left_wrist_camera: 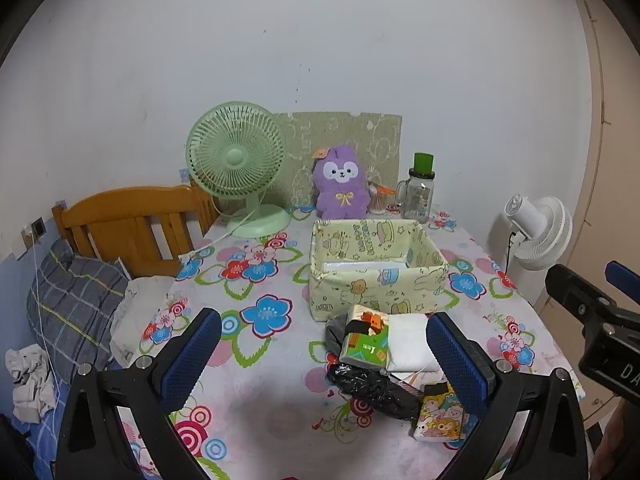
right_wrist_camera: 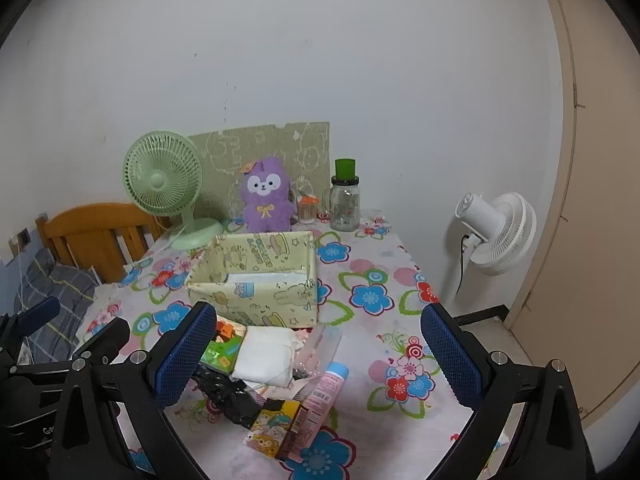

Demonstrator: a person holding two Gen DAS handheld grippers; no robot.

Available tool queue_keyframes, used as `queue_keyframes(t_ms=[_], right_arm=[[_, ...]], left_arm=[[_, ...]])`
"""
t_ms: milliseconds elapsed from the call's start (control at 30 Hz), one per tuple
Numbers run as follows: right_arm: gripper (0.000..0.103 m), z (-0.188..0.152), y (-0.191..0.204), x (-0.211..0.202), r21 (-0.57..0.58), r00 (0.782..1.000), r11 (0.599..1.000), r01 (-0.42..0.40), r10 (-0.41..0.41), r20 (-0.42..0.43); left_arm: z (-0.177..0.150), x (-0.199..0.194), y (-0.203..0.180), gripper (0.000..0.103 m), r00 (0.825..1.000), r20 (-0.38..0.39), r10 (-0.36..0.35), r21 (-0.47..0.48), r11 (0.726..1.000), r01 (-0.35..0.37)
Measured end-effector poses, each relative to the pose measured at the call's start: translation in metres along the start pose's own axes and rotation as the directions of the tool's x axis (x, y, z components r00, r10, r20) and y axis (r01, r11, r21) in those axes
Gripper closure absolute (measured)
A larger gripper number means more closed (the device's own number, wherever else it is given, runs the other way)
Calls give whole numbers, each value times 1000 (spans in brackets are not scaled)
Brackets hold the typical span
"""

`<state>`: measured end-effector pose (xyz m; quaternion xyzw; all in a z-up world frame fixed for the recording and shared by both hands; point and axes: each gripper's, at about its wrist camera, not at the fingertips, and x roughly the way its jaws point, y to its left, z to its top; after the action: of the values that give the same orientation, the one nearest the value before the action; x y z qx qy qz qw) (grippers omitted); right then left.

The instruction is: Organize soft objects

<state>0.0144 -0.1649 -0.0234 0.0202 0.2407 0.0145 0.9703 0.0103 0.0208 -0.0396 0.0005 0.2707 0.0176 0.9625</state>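
Note:
A pale yellow fabric storage box [left_wrist_camera: 376,284] [right_wrist_camera: 256,300] stands mid-table. In front of it lies a pile: a white folded cloth [left_wrist_camera: 408,340] [right_wrist_camera: 266,356], a green tissue pack [left_wrist_camera: 366,340] [right_wrist_camera: 222,350], a black crumpled bag [left_wrist_camera: 372,390] [right_wrist_camera: 230,394], a cartoon packet [left_wrist_camera: 440,416] [right_wrist_camera: 276,428] and a pink tube [right_wrist_camera: 326,390]. A purple plush toy [left_wrist_camera: 341,182] [right_wrist_camera: 267,196] sits behind the box. My left gripper [left_wrist_camera: 324,364] is open and empty, hovering before the pile. My right gripper [right_wrist_camera: 320,360] is open and empty above the pile.
A green desk fan [left_wrist_camera: 240,168] [right_wrist_camera: 168,188] and a glass jar with a green lid [left_wrist_camera: 420,190] [right_wrist_camera: 345,200] stand at the back. A white fan [left_wrist_camera: 536,232] [right_wrist_camera: 496,232] stands to the right. A wooden headboard [left_wrist_camera: 132,224] and bed lie left. The floral tablecloth [left_wrist_camera: 260,360] covers the table.

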Motion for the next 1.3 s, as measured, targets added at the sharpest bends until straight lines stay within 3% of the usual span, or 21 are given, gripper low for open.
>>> queue_keyframes(t_ms=[533,967,1300], right_arm=[[0,-32,2,44,-42,998,999,-1,-1,-57],[0,-67,8,73,-60,992,998,-26,18,-124],[2,-85,10,100,-46,982,998,-40,31,-189]], left_arm=[[-39,53,-12,0,992,-115,-56,22,998,59],[-73,90,-22,2,977,-209,-47,41,998,57],[-80,118,-28,4,968,-246,-49,38,997,61]])
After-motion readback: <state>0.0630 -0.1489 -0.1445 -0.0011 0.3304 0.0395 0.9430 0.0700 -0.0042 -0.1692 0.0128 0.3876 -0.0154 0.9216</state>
